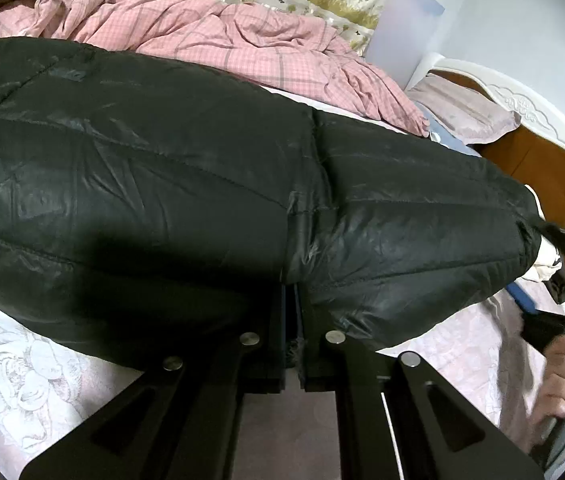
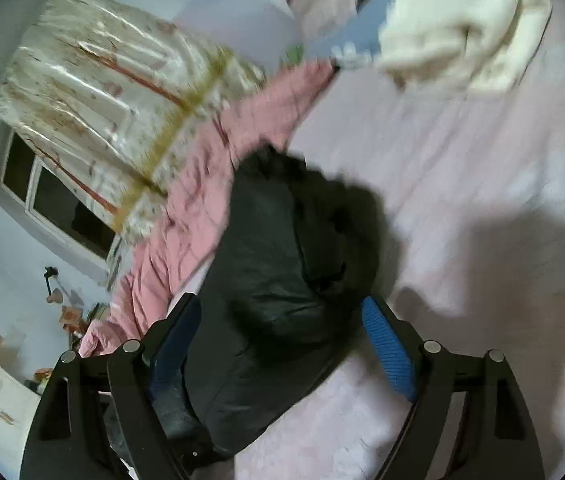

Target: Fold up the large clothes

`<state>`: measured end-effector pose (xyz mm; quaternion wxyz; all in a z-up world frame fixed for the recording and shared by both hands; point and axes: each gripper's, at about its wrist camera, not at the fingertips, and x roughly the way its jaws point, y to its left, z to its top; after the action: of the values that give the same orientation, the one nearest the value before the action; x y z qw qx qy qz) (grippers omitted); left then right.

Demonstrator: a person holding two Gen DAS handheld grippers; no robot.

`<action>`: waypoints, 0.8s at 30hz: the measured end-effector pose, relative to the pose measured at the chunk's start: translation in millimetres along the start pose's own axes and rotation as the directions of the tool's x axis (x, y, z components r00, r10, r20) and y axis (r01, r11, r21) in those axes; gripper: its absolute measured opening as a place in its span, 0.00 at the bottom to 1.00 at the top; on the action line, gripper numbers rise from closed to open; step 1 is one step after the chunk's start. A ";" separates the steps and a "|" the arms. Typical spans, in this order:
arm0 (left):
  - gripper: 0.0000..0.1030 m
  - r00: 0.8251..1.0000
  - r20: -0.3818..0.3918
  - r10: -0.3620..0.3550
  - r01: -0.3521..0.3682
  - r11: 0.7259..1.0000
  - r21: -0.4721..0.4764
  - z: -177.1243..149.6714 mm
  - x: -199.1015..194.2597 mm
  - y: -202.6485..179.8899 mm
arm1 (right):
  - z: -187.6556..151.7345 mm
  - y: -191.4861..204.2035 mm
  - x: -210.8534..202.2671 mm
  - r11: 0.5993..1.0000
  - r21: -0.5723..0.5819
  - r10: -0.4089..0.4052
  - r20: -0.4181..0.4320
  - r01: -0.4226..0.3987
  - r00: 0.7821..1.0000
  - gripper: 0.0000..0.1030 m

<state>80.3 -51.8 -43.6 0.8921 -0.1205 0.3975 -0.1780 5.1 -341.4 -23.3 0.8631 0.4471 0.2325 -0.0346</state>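
A large black puffer jacket [image 1: 186, 184] lies across the pale pink bed sheet [image 1: 30, 372]. My left gripper [image 1: 292, 312] is shut on the jacket's near edge, with fabric pinched between the jaws. In the right wrist view the same jacket [image 2: 278, 280] lies bunched, its dark fur-trimmed hood towards the far end. My right gripper [image 2: 282, 344] is open, its blue pads [image 2: 390, 352] spread on either side of the jacket's near part, hovering over it. The view is motion-blurred.
A crumpled pink checked quilt [image 1: 242, 40] lies along the far side of the bed, also in the right wrist view [image 2: 186, 224]. A white garment [image 2: 462, 28] lies near the headboard [image 1: 538, 120]. A pillow [image 1: 462, 112], floral curtains [image 2: 114, 92] and a window [image 2: 46, 196] are beyond.
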 end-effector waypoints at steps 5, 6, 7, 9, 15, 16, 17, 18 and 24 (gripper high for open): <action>0.07 1.000 0.000 -0.001 0.001 1.000 0.000 -0.4 -0.6 1.0 | 1.2 -6.6 41.0 0.999 0.042 -0.006 -0.040 0.008 0.999 0.82; 0.07 1.000 0.001 -0.001 0.001 1.000 0.000 -0.6 -0.5 1.0 | 2.7 -4.8 46.0 1.000 0.030 -0.001 -0.038 0.002 0.999 0.82; 0.07 1.000 0.001 0.001 -0.001 1.000 0.000 -0.6 -0.5 0.7 | 3.5 -4.6 48.6 1.000 0.019 0.004 -0.041 -0.003 0.999 0.82; 0.07 1.000 0.008 0.013 -0.013 1.000 0.012 -0.8 -1.0 -2.0 | 6.9 -3.1 58.4 1.000 -0.007 0.029 -0.059 -0.030 0.998 0.82; 0.07 1.000 0.014 0.022 -0.022 0.999 0.025 0.5 -3.1 -4.5 | 7.1 -1.4 58.1 0.999 -0.035 0.035 -0.047 -0.036 0.998 0.61; 0.07 1.000 0.017 0.019 -0.019 0.999 0.029 1.1 -3.4 -5.1 | 7.7 -3.5 52.8 0.999 -0.036 0.036 -0.049 -0.038 0.998 0.54; 0.06 1.000 0.025 0.012 -0.013 0.999 0.037 0.8 -5.2 -5.9 | 9.4 -2.8 53.3 0.999 -0.031 0.035 -0.064 -0.037 0.997 0.51; 0.06 0.999 0.034 0.004 -0.006 0.999 0.052 0.4 -7.5 -7.7 | 12.2 -4.4 51.4 0.999 -0.020 0.039 -0.077 -0.041 0.996 0.47; 0.35 0.984 0.178 -0.015 -0.017 0.983 0.180 6.4 -54.3 -21.1 | 24.9 0.2 34.3 0.998 -0.067 0.015 -0.080 -0.020 0.997 0.37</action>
<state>46.7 -48.0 4.2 0.9314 -0.0541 0.2981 -0.2015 44.9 -355.8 -25.7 0.8682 0.4206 0.2635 -0.0013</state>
